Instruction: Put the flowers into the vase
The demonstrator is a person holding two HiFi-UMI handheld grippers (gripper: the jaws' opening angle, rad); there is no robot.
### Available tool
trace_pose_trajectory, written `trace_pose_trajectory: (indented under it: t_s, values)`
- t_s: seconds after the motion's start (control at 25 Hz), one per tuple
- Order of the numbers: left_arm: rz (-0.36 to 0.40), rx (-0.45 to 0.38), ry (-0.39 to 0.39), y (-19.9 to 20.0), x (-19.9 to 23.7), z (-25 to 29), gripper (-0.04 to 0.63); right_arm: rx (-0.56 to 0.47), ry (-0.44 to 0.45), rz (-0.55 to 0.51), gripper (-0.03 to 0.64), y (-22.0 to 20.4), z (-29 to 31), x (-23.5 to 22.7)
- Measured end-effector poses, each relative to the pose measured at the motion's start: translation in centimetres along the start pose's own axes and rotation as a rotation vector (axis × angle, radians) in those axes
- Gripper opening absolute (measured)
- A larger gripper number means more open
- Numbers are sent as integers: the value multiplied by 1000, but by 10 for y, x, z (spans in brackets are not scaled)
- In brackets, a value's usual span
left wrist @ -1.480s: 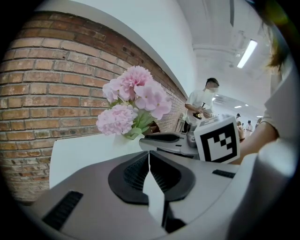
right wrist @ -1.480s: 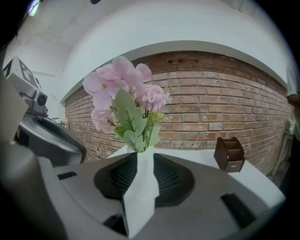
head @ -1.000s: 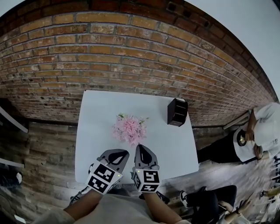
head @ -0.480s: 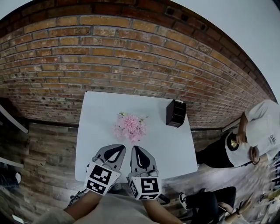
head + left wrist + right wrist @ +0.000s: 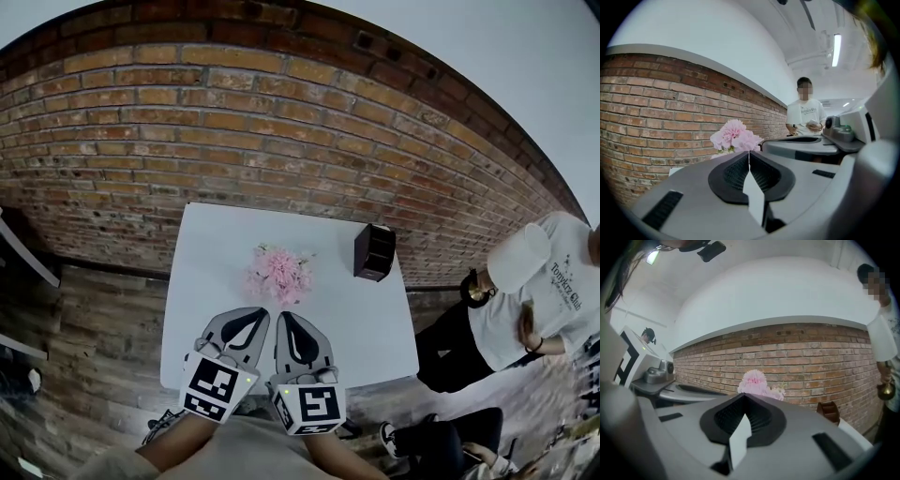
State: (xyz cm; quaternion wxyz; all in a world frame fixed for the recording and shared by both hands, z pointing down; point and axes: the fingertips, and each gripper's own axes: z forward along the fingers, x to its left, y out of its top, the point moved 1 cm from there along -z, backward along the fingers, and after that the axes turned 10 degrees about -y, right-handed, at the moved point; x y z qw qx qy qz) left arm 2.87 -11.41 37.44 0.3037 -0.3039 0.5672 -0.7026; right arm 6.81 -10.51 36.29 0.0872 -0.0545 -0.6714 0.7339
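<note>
The pink flowers (image 5: pixel 278 274) stand as a soft, ruffled cluster near the middle of the table (image 5: pixel 211 253), a little toward its far edge. A few pale green bits show at the fringe of the blooms. From the left gripper view the blooms (image 5: pixel 735 136) are round and layered, rising above green leaves. Whether a vase holds them I cannot tell.

The table is a smooth, matte white square with bare surface all round the flowers. At its far right corner sits a dark brown box (image 5: pixel 374 251), blocky, with open slots on the side facing me, well apart from the flowers.

Both my tongs hover over the near edge of the table, side by side and pointing at the flowers. The left gripper (image 5: pixel 256 315) has its jaws together with nothing in them; its ribbed black pads meet along a thin seam. The right gripper (image 5: pixel 285 319) is likewise closed and empty. Their shells are smooth grey plastic, each with a marker cube at the back.

Beyond the table runs a rough red brick wall (image 5: pixel 234 122) with pale mortar lines, and plain white wall (image 5: pixel 506 66) above it. The floor (image 5: pixel 94 328) is worn wooden planking. To the right stands a person in a white T-shirt (image 5: pixel 544 291).
</note>
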Motion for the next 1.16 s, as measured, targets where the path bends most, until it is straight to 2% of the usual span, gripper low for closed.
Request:
trace_pose_trajectory:
  t_s: [0.4, 1.16]
  values:
    - [27, -32, 11, 11, -2, -6, 9, -25, 15, -23, 6, 10, -5, 6]
    - [55, -19, -43, 3, 7, -4, 9, -21, -16, -13, 6, 0, 7, 16]
